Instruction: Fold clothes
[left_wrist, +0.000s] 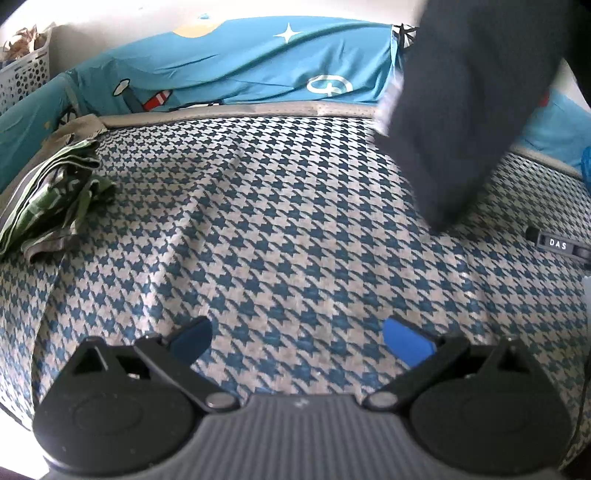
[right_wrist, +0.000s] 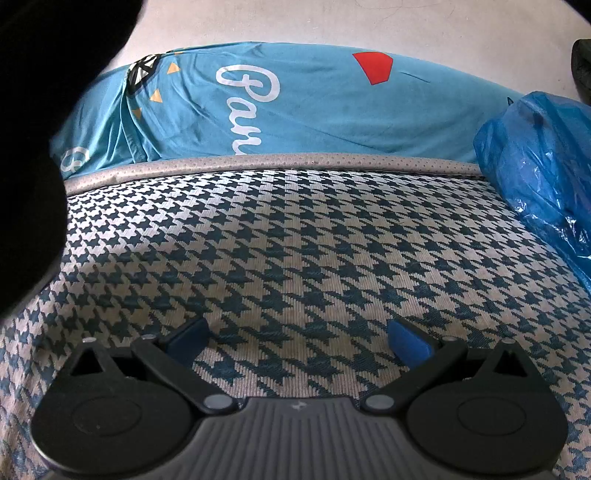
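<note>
With both the left gripper and right gripper fully open and empty over the houndstooth mat, the next garment should probably come from the green pile at far left, pinched by one edge only.

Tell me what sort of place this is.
Probably a bedroom: a houndstooth mat covers what looks like a bed, a blue printed quilt lies along the wall, and folded green clothes sit at one side.
</note>
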